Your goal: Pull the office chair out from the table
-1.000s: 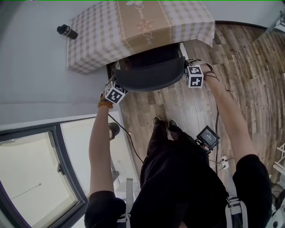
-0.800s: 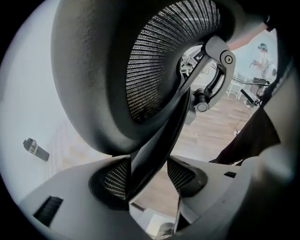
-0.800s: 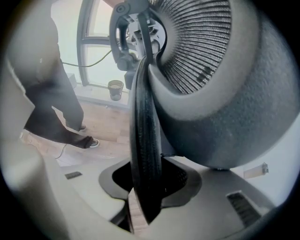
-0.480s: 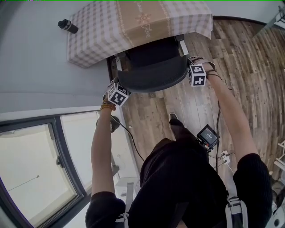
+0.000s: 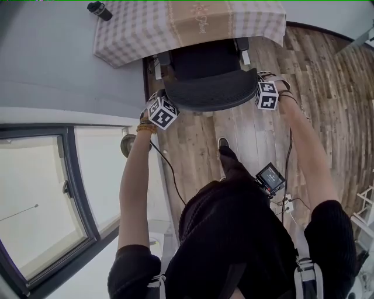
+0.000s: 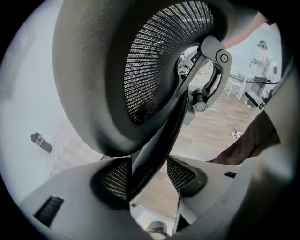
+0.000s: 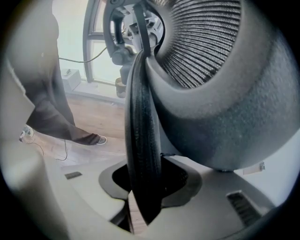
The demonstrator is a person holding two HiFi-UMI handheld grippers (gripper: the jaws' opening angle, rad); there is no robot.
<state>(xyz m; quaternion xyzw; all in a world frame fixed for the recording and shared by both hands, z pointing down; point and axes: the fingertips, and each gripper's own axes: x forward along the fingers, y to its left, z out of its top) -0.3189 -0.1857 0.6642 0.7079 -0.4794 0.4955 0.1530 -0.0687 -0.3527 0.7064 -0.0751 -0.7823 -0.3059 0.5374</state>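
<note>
The black office chair (image 5: 205, 82) stands on the wood floor with its seat partly under the table (image 5: 137, 32), which wears a checked cloth. My left gripper (image 5: 165, 105) is at the left end of the mesh backrest, my right gripper (image 5: 264, 93) at the right end. In the left gripper view the black frame band (image 6: 159, 136) runs slantwise between the pads of the left gripper (image 6: 147, 176), touching both. The right gripper view shows the right gripper (image 7: 145, 187) shut on the same kind of band (image 7: 140, 140) beside the padded rim (image 7: 225, 108).
A dark bottle (image 5: 99, 10) stands on the grey surface left of the table. A large window (image 5: 41, 198) fills the left side, with a cable (image 5: 169, 175) trailing over the floor. My foot (image 5: 225, 150) is behind the chair. Another person (image 6: 265, 51) stands far off.
The chair has rolled out from under the table toward me, both grippers moving with it. More of the seat and armrests shows now. My feet have stepped back.
</note>
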